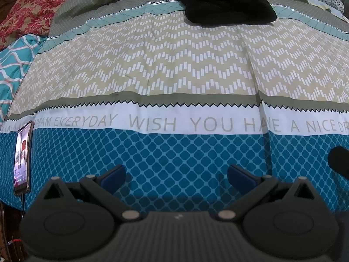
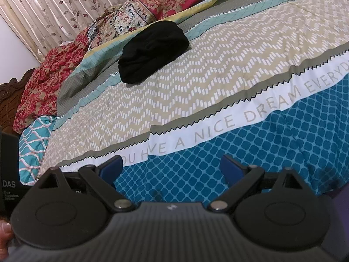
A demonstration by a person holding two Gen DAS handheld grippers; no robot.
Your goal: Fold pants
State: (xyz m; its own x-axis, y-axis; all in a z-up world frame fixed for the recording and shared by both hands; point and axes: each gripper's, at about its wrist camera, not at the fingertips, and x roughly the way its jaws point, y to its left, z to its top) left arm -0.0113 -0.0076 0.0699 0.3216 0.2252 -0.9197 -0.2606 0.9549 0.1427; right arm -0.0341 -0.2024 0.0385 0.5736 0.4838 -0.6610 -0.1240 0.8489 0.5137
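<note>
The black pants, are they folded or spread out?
Folded: the pants lie as a compact, layered bundle on the bedspread, no legs stretched out.

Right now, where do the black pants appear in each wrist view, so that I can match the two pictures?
Left wrist view: the black pants lie at the top, right of centre, on the far part of the bedsheet.
Right wrist view: the black pants lie upper left of centre.
Shared landmark: the white band with grey lettering, nearer than the pants.

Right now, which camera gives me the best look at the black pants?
The right wrist view: the black pants lie whole and bundled on the bedspread, with clear outline all around. The left wrist view shows them at the top edge, slightly cropped.
</note>
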